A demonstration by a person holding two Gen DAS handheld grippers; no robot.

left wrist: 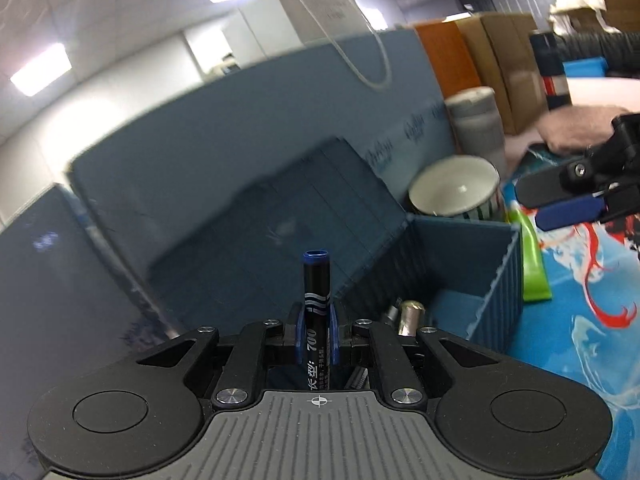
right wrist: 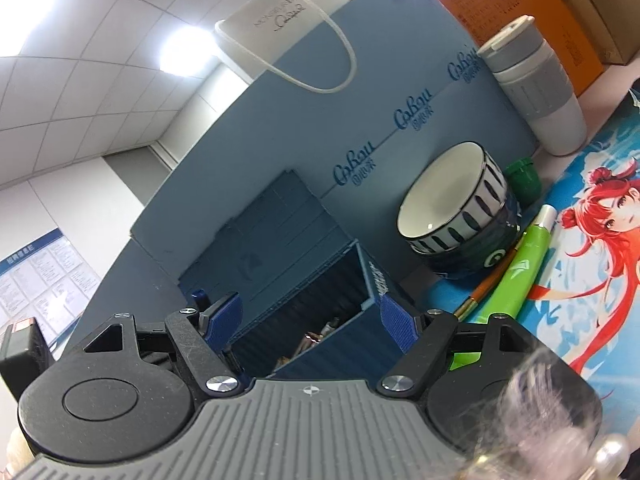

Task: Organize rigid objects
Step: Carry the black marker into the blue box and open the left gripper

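A black marker with a blue end and white "700" lettering is clamped upright between the jaws of the left gripper, above the open blue storage box. Metallic items are seen inside that box. The right gripper is held with jaws wide and nothing between them. A striped bowl is nested in a dark bowl beside a green tube on the illustrated mat covering the worktop.

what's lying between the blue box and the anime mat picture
In the right wrist view, a green tube and a thin brush lie side by side between the blue box and the red-haired figure.
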